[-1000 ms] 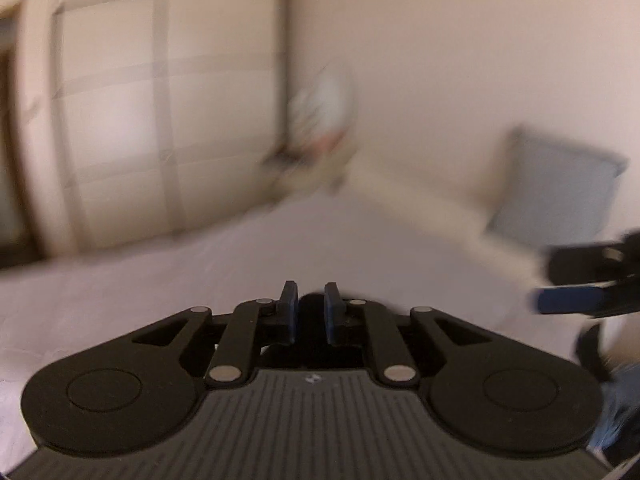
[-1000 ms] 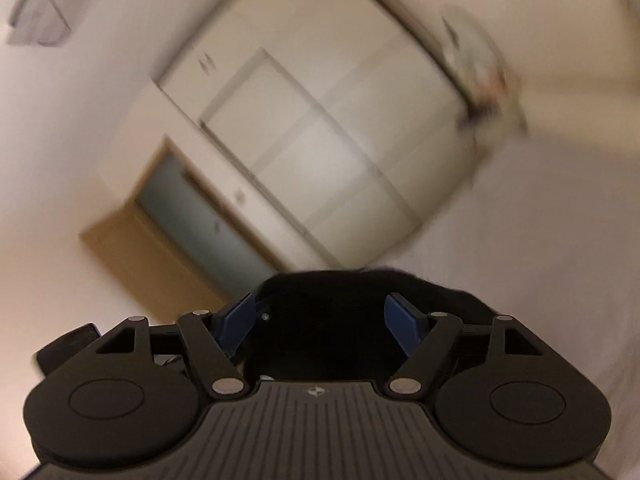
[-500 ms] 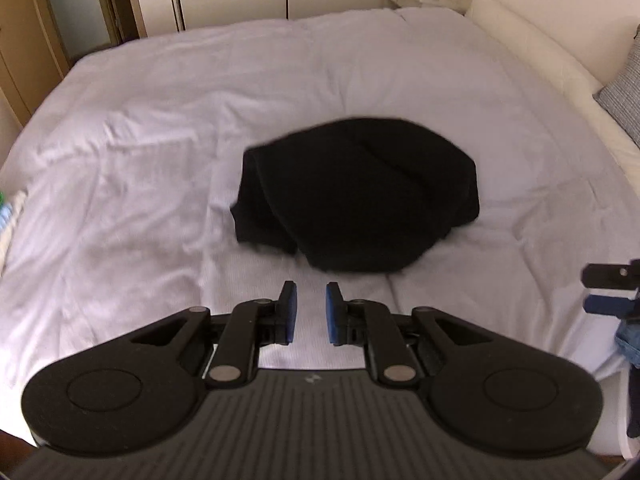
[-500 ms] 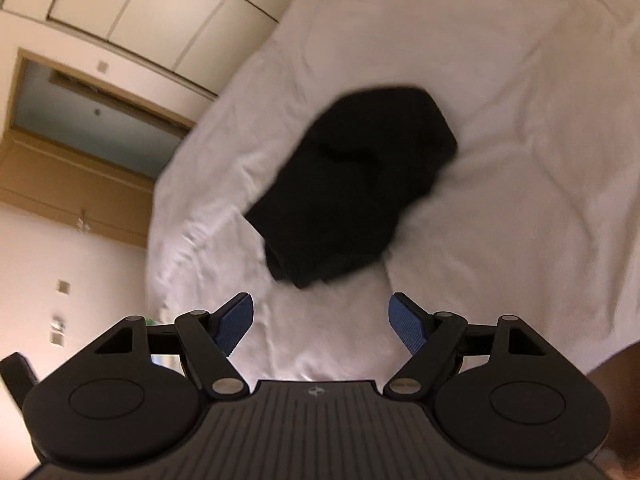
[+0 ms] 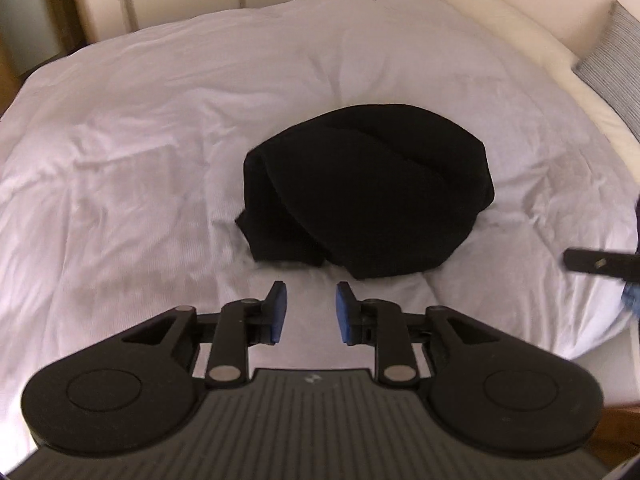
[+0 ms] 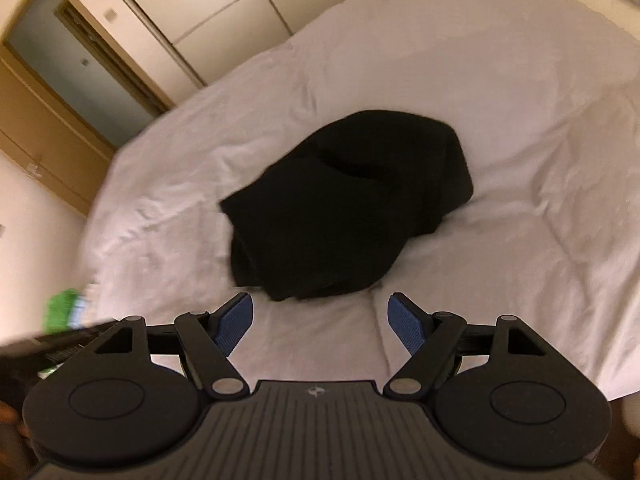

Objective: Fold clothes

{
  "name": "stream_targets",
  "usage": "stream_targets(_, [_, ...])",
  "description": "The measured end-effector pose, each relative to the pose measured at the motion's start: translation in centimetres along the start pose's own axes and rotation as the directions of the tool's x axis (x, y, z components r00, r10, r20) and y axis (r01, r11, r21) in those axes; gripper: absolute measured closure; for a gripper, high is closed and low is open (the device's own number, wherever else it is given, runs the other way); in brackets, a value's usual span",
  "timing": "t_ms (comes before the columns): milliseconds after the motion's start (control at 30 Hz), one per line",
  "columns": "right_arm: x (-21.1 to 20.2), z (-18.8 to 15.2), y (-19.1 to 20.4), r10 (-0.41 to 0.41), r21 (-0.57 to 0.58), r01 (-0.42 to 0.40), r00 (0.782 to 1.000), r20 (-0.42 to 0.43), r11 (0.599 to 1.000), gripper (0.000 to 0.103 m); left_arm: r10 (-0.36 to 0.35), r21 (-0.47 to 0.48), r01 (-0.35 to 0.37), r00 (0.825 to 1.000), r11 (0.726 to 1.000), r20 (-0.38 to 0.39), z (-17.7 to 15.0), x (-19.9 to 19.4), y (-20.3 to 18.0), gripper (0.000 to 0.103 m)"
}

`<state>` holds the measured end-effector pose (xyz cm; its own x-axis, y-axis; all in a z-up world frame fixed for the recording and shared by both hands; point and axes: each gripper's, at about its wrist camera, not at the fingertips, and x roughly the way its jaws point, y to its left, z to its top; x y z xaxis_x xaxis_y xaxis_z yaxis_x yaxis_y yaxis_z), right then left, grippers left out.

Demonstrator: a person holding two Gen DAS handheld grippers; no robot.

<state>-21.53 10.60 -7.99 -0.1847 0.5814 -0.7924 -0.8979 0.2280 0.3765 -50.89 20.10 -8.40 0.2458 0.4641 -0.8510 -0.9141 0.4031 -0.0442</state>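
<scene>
Since before, our left gripper [image 5: 308, 306] has parted its jaws; both grippers' jaws gape empty, right gripper [image 6: 320, 318] wider, nearing the black garment [image 5: 368, 192] on the bed [image 5: 120, 140]; next we likely spread it.

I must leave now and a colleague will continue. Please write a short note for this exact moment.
Left claw: partly open, empty, above the sheet just short of the black garment.
Right claw: wide open, empty, also just short of the black garment.
The garment lies in a crumpled heap mid-bed on the white sheet.
Done: no fold visible.
Left: spread it flat, then fold.
</scene>
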Motion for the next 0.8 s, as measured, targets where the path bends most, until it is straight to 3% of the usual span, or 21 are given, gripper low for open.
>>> stream_targets(167, [6.5, -3.6, 6.3, -0.172, -0.135, 0.168, 0.985, -0.013, 0.976, 0.025, -0.057, 0.071, 0.062, 0.996, 0.996, -0.073, 0.6, 4.4, 4.4, 0.075])
stream_targets(300, [11.6, -6.3, 10.3, -0.282, -0.281, 0.262, 0.959, -0.032, 0.923, 0.022, -0.095, 0.080, 0.106, 0.987, 0.991, -0.129, 0.6, 8.3, 6.8, 0.073])
stream_targets(567, [20.4, -8.3, 15.0, -0.409, -0.503, 0.383, 0.911, 0.063, 0.775, 0.015, -0.148, -0.022, 0.146, 0.970, 0.989, -0.194, 1.4, 15.6, 10.9, 0.064])
stream_targets(733, [26.3, -8.6, 15.9, -0.491, -0.569, 0.484, 0.857, 0.156, 0.665, 0.015, -0.157, -0.037, 0.152, 0.964, 0.988, -0.214, 2.5, 19.4, 11.6, 0.058])
stream_targets(800, [28.0, -8.5, 15.9, -0.504, -0.583, 0.502, 0.845, 0.176, 0.639, 0.014, -0.166, -0.046, 0.159, 0.962, 0.986, -0.217, 3.0, 20.9, 11.6, 0.049])
